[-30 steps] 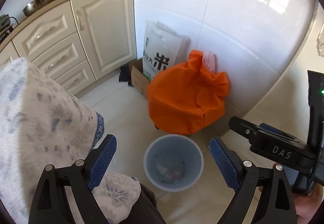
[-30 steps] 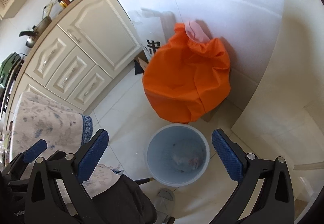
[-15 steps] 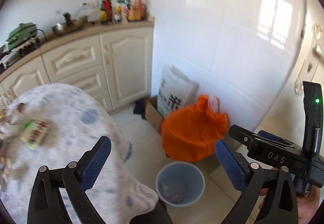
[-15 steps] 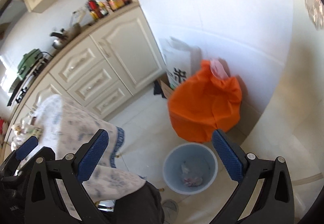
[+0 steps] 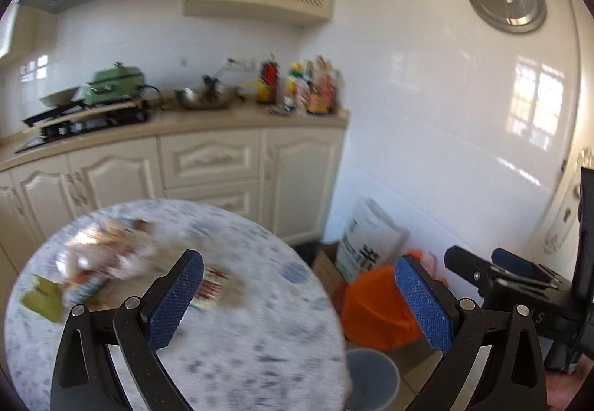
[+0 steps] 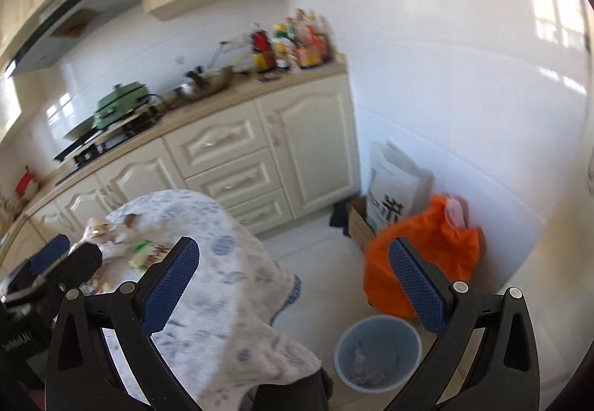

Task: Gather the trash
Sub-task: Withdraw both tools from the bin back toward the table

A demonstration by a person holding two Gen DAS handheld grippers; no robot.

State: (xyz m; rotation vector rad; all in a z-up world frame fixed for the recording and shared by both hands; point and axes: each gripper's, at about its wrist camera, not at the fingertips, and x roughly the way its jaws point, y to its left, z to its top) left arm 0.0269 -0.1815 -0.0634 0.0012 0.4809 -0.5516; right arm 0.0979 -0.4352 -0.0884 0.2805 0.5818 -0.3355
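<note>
A round table (image 5: 260,336) with a blue-flowered cloth carries blurred trash: wrappers and packets (image 5: 107,258), a red-striped packet (image 5: 211,286) and a yellow-green piece (image 5: 42,297). My left gripper (image 5: 300,303) is open and empty above the table's right half. My right gripper (image 6: 293,284) is open and empty, above the table edge (image 6: 237,299). A light blue trash bin (image 6: 377,353) with some trash inside stands on the floor to the right of the table; it also shows in the left wrist view (image 5: 373,377). The trash pile also shows in the right wrist view (image 6: 144,249).
An orange bag (image 6: 427,258) and a white printed sack (image 6: 393,184) lean against the tiled wall behind the bin. Cream kitchen cabinets (image 5: 208,166) with a stove, pan and bottles run along the back. The other gripper shows at the right edge of the left wrist view (image 5: 519,284).
Both grippers have tilted up and swung left from above the bin toward the table. The table top with its trash has come into view. Both stay open.
</note>
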